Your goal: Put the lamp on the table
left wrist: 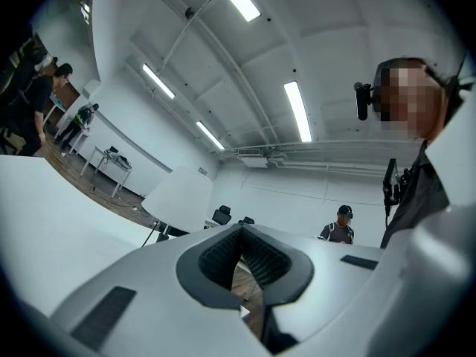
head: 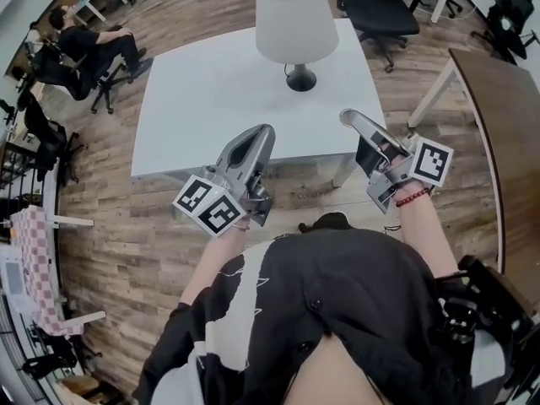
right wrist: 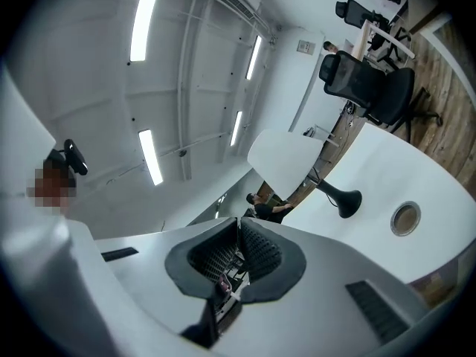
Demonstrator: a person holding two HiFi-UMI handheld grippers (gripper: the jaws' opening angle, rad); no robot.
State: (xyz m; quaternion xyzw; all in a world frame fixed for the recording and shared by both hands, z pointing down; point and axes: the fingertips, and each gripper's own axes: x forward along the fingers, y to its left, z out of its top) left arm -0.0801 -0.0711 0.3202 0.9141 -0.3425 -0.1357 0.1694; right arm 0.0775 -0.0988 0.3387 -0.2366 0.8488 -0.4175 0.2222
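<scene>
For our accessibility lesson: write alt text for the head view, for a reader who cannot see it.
A lamp stands upright on the far side of a white table. The left gripper and right gripper, both shut and empty, point toward it at the table's near edge.

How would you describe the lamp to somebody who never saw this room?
Find the large white table on the wooden floor. The lamp stands alone near its far edge. Nothing else there has a white shade on a black round foot.
</scene>
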